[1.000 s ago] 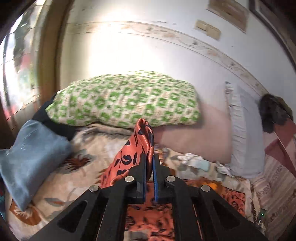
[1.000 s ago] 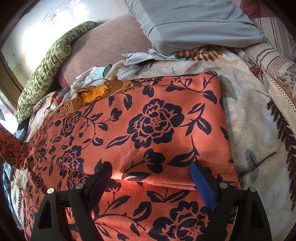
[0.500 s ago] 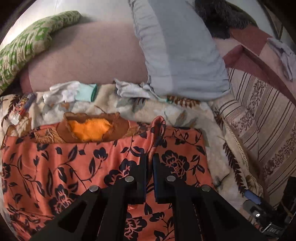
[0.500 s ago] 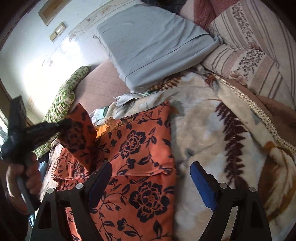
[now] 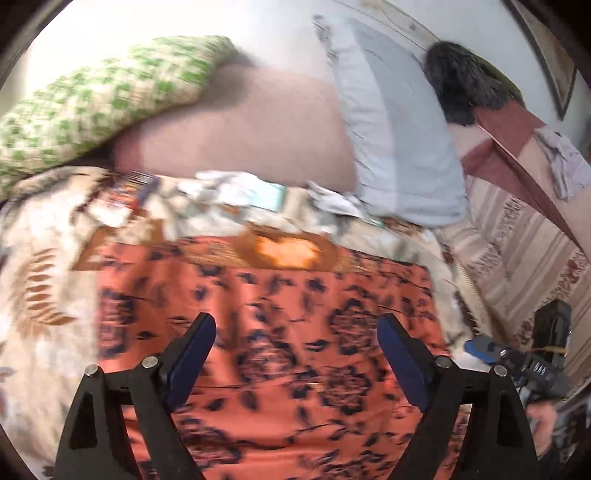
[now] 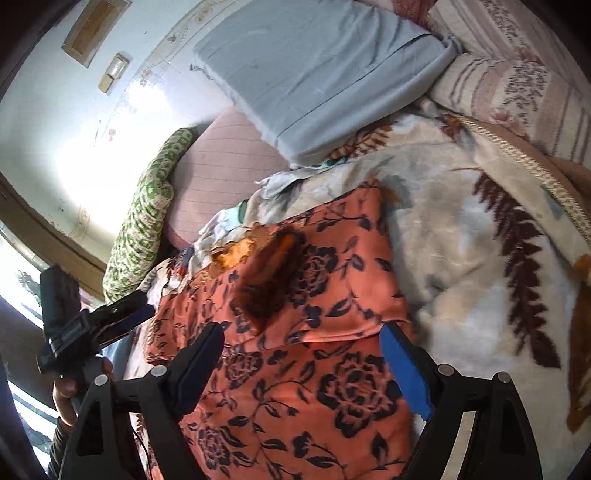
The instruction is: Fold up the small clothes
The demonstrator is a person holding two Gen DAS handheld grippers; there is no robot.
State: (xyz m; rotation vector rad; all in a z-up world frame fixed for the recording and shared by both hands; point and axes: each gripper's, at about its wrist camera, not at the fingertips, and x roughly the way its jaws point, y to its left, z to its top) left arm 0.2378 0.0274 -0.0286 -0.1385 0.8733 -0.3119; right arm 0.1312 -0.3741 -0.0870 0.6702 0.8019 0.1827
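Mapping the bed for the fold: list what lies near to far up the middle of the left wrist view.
Left tongs, open → orange floral garment → floral blanket → white clutter → pink pillow → wall.

Open cream leaf-print blanket [image 6: 461, 258] right of orange floral garment [image 6: 314, 332]: free passage. Far edge blocked by grey pillow [image 6: 314, 74], pink cushion [image 5: 240, 136], green-checked pillow [image 5: 92, 99], small crumpled white clothes [image 5: 236, 192].
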